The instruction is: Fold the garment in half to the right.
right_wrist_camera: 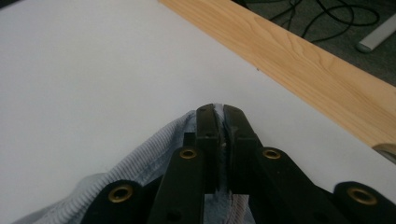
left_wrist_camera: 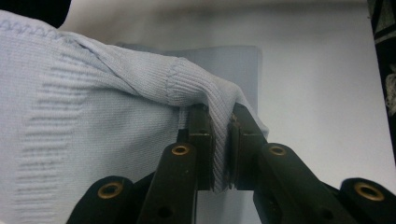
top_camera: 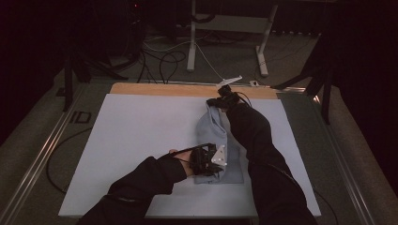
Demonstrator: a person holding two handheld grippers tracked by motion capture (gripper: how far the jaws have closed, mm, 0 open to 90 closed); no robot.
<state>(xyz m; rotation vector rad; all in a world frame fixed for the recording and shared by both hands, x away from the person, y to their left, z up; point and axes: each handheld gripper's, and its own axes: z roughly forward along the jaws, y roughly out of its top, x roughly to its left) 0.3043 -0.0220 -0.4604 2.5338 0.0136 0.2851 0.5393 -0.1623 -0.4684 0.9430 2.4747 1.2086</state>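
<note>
Pale-blue knit pinched in both grippers, left near, right far: probably mid-fold, so lay edges square, tension even.

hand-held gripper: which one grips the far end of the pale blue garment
The right hand-held gripper, near the wooden strip; the left hand-held gripper grips the garment at its near end.
</note>
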